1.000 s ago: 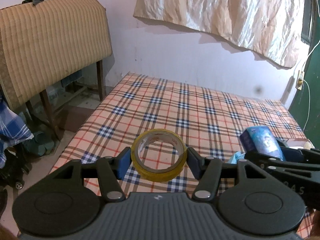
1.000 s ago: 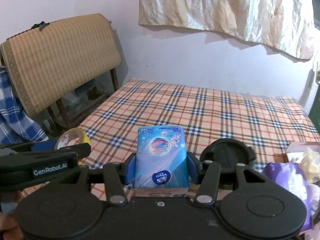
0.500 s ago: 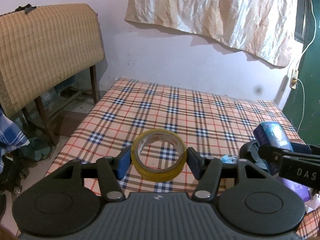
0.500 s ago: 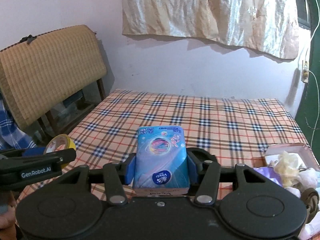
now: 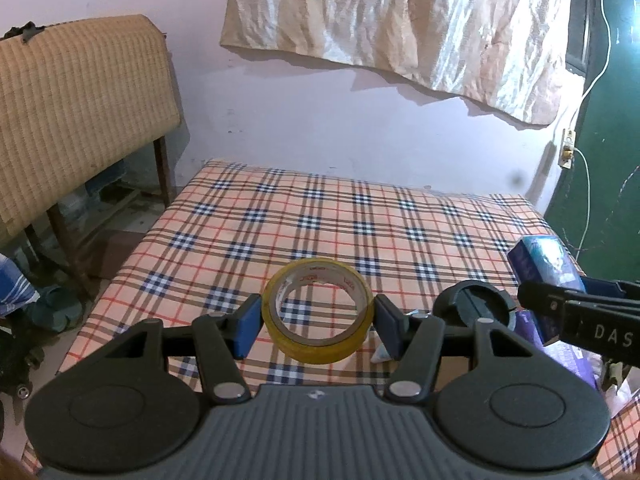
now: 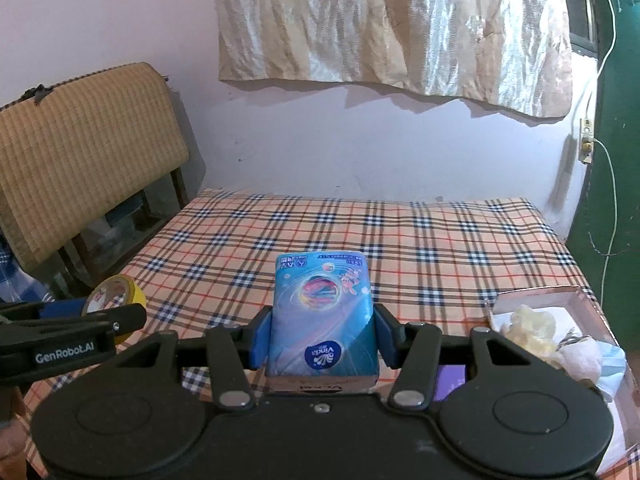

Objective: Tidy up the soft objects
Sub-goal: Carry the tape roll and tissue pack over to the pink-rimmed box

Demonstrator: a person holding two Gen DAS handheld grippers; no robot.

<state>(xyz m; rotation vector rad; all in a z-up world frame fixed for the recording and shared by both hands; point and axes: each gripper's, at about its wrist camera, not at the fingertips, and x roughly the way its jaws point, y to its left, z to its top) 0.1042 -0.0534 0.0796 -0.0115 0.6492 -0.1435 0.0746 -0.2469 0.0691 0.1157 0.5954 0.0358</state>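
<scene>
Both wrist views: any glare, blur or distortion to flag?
Left wrist view: sharp, strong fisheye bowing at the edges, a bright flare top right, shiny highlights on the wall cloth; the tape roll is crisp. Right wrist view: same bowing, dark vignette corners, dim bluish light; the tissue pack print is legible.

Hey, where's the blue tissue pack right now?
The blue tissue pack sits clamped in the right tongs, held above the plaid bed, with the tape roll to its left.
</scene>
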